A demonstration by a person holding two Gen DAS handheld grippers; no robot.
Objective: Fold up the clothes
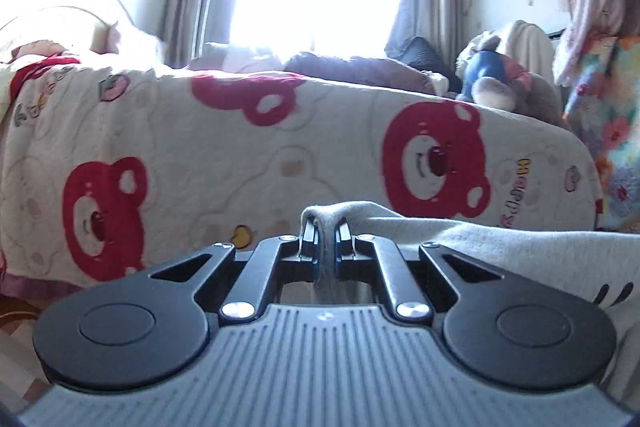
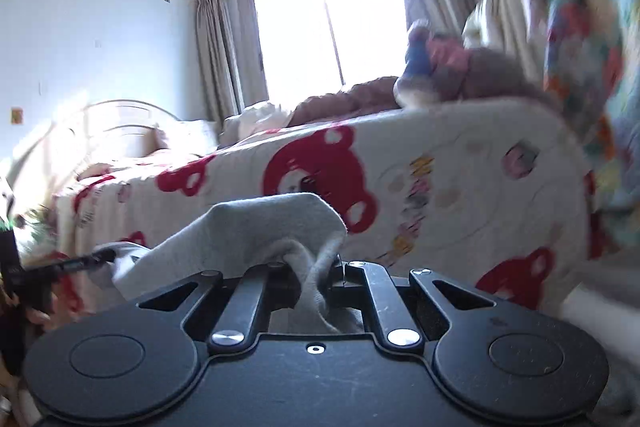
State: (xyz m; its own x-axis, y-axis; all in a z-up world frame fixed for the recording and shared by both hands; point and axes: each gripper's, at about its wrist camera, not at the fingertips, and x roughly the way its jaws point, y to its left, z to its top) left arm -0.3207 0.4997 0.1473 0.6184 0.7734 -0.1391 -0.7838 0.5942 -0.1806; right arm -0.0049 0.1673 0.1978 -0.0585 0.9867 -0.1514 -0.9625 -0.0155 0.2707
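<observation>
Item: pale grey knitted cotton garment (image 1: pixel 480 239), held aloft. Left gripper (image 1: pixel 327 231) clenched on one bunched edge; right gripper (image 2: pixel 316 259) clenched on another. Cloth spans sideways between both. Ahead of fingers: bed with cream, red-bear-print blanket (image 1: pixel 240 155). Step, judged: carrying the garment spread. Next calls for even tension and level edges.

The garment (image 1: pixel 500 243) is a pale grey, soft knit piece with a slightly fuzzy surface. One bunched edge is pinched into a narrow upright fold, from which the cloth stretches away to the right in a taut band. A small black printed mark shows low on it. In the right wrist view another gathered corner (image 2: pixel 280 227) humps up in loose folds and drapes leftward.
</observation>
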